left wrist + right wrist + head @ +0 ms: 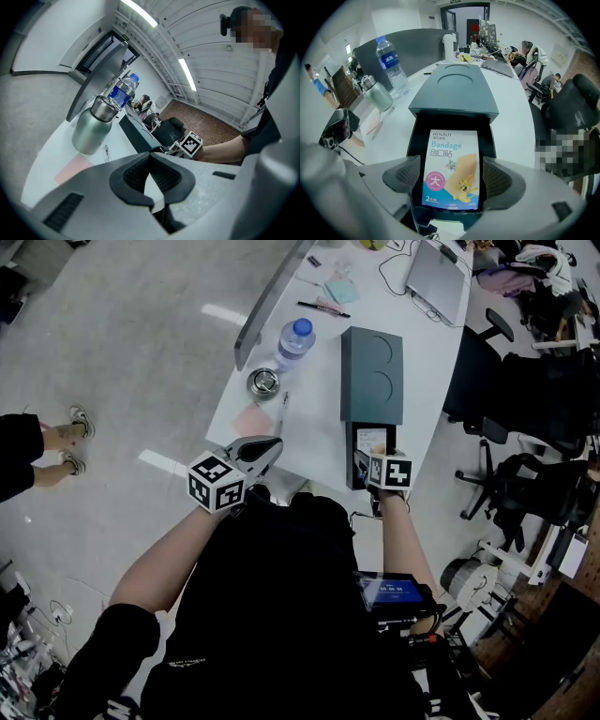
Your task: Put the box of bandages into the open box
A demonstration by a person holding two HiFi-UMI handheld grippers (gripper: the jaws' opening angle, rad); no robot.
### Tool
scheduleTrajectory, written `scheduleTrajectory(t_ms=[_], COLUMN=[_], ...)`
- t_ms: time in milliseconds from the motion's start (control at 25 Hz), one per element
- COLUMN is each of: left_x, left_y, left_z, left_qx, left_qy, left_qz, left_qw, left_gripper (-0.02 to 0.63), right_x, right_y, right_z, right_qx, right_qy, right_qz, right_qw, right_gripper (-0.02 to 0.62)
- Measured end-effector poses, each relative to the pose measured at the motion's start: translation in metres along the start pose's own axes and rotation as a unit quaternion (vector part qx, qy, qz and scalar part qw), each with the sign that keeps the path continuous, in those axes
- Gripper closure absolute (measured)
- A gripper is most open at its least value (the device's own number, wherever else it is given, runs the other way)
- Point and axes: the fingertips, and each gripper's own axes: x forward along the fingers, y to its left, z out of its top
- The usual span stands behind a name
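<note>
Blue-and-white bandage carton (451, 168) clamped in right gripper (451, 183) over dark teal open box (457, 93).
Little side room; left gripper (157, 202) closed, empty.

Left gripper (150, 157) jaws closed together; right gripper (451, 174) jaws clamp bandage box (452, 152).

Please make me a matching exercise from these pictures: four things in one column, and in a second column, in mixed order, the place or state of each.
Things:
1. bandage box
2. water bottle
3. steel flask
4. left gripper

Place or state:
A. fingers together, holding nothing
B. silver, standing next to the pink paper
C. between the fingers of the right gripper
D. has a blue cap

Pairs: 1-C, 2-D, 3-B, 4-A
</note>
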Motion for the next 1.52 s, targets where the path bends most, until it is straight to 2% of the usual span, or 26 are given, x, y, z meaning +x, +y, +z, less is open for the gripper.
scheduleTrajectory(t_ms=[320,600,640,680,720,1040,1200,1360,1520], left_x=[0.005,0.008,0.01,0.011,0.012,0.024,0.034,0.042,0.05], left_y=[-0.004,-0.004,-0.005,-0.007,-0.009,-0.026,-0.038,-0.052,-0.062], left_z=[-0.001,-0.001,-0.003,-0.006,-0.007,-0.009,-0.009,-0.01,-0.011], left_qx=[0.001,0.006,0.007,0.009,0.011,0.033,0.043,0.048,0.054], left_qy=[0.006,0.01,0.012,0.015,0.018,0.03,0.031,0.03,0.026], left_qz=[-0.006,-0.012,-0.014,-0.017,-0.019,-0.027,-0.027,-0.023,-0.013], left_qw=[1.0,0.9999,0.9998,0.9997,0.9996,0.9987,0.9983,0.9981,0.9981], left_gripper=[0.6,0.6,0.6,0.6,0.6,0.6,0.6,0.6,0.6], right_x=[-0.006,-0.015,-0.018,-0.021,-0.023,-0.043,-0.059,-0.08,-0.1], right_y=[0.001,0.001,-0.003,-0.006,-0.008,-0.01,-0.019,-0.025,-0.031], right_z=[0.001,0.009,0.008,0.008,0.007,0.005,0.006,0.012,0.013], right_qx=[0.006,0.003,0.001,-0.002,-0.005,-0.003,-0.001,-0.001,-0.005], right_qy=[-0.01,-0.044,-0.049,-0.056,-0.063,-0.11,-0.145,-0.193,-0.246], right_qz=[0.017,0.008,-0.002,-0.012,-0.019,-0.004,0.003,0.018,0.047], right_qw=[1.0,0.999,0.999,0.998,0.998,0.994,0.989,0.981,0.968], right_gripper=[0.19,0.203,0.249,0.332,0.359,0.375,0.431,0.529,0.559])
